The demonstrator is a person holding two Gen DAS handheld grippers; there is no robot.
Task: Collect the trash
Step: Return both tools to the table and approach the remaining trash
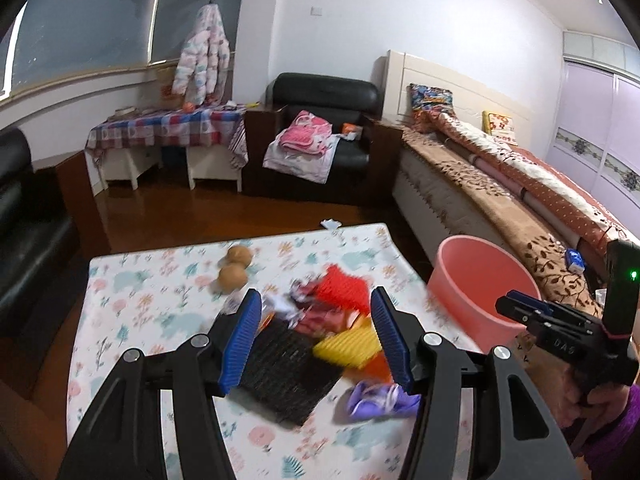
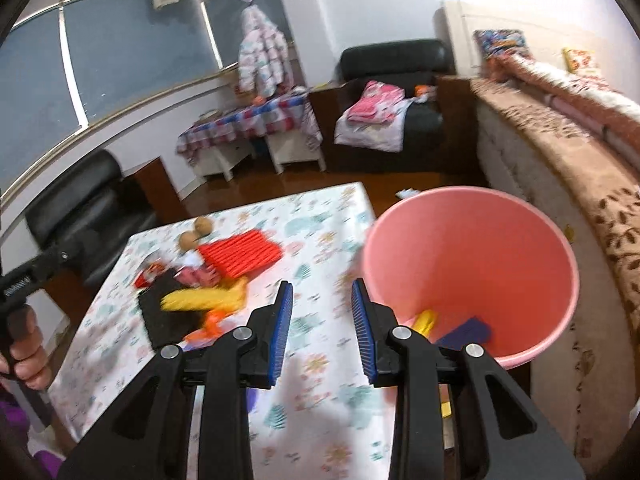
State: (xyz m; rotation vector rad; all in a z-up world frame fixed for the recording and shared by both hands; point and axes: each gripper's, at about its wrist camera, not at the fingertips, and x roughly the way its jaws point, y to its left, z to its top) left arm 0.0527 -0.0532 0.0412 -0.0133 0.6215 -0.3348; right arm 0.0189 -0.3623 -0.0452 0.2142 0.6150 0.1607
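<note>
White walls enclose a glossy brown wooden floor [image 1: 168,216]. A black armchair [image 1: 324,120] stands between a checked-cloth side table [image 1: 168,128] and a patterned bed [image 1: 500,184]. A large window [image 2: 120,52] shows dark blue

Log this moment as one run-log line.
left gripper: open, empty, over trash pile | right gripper: open, empty, beside pink bucket | bucket: some pieces already in | table: pile remains

I see a white tablecloth [image 2: 320,360] with pastel floral print, a pink bucket [image 2: 472,248], red [image 2: 240,256], yellow [image 2: 200,300] and black [image 1: 284,364] ribbed pieces, and blue gripper pads [image 1: 240,340].
</note>
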